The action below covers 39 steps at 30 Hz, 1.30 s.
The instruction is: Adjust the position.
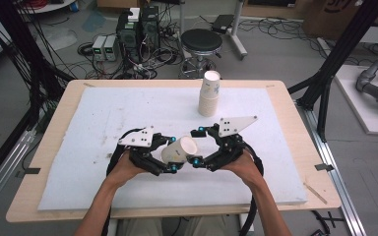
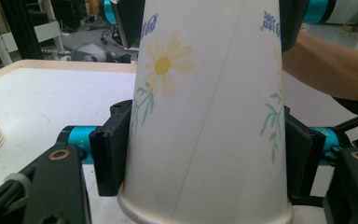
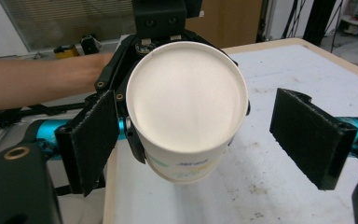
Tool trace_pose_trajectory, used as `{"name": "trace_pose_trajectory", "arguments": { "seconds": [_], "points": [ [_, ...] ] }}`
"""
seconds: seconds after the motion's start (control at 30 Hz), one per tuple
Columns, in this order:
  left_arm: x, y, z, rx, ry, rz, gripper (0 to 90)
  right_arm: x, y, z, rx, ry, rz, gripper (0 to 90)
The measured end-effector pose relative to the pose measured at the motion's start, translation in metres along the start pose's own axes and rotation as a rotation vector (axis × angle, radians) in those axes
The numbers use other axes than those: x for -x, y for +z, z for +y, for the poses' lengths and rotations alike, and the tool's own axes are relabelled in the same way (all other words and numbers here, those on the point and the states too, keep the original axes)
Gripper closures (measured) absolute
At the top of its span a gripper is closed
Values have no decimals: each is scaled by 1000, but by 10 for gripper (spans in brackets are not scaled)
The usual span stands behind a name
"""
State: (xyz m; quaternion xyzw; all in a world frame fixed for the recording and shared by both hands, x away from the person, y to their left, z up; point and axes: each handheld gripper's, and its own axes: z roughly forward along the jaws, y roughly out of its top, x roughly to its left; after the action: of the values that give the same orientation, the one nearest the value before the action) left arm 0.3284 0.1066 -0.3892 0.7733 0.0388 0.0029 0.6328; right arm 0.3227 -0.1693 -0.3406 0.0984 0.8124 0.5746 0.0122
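White foam padding (image 1: 103, 113) covered the table; the left gripper (image 1: 165, 155) clamped a paper cup (image 1: 179, 150) above it, right gripper (image 1: 197, 147) spread wide, the stack (image 1: 209, 93) waiting beyond, handover seemingly unfinished.

The white paper cup (image 2: 205, 121) carries a yellow daisy, green stems and blue flowers.

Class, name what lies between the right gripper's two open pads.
In the right gripper view, the paper cup, held by the left gripper, sits between the right gripper pads.
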Motion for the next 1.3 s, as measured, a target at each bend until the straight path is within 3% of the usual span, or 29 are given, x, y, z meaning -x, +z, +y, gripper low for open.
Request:
{"name": "trace_pose_trajectory", "arguments": {
  "seconds": [0.23,0.33,0.37,0.4,0.53,0.57,0.6,0.73,0.77,0.87,1.07,1.1,1.13,1.3],
  "points": [
    [1,-7,1,-28,-16,9,305,-2,-3,1,-45,-14,-22,146],
    [2,-12,5,-92,-24,13,305,-3,-4,0,-85,-20,-30,146],
    [2,-12,5,-92,-24,13,306,-3,-5,0,-105,-24,-28,146],
    [1,-13,10,-139,-32,15,306,-3,-5,0,-117,-33,-27,146],
    [0,-14,20,-244,-45,0,306,-3,-4,2,-198,-52,-25,146],
    [0,-14,20,-244,-45,0,306,-3,-4,3,-218,-59,-26,146],
    [-2,-14,25,-305,-41,-8,306,-3,-4,3,-240,-61,-27,146],
    [-3,-13,36,-430,-33,-26,306,-3,-1,6,-329,-90,-31,147],
    [-3,-13,36,-430,-33,-26,307,-3,-1,6,-329,-90,-31,147],
    [-3,-9,46,-542,-19,-37,306,-2,3,8,-423,-106,-38,146],
    [-6,-2,58,-671,-9,-46,308,-1,6,12,-529,-128,-38,147],
    [-6,-2,58,-671,-9,-46,308,-1,7,13,-546,-136,-39,147],
    [-8,0,60,-711,-11,-52,308,-1,8,14,-565,-135,-42,147],
    [-9,4,63,-759,3,-55,308,0,11,18,-637,-154,-43,147]
  ]
}}
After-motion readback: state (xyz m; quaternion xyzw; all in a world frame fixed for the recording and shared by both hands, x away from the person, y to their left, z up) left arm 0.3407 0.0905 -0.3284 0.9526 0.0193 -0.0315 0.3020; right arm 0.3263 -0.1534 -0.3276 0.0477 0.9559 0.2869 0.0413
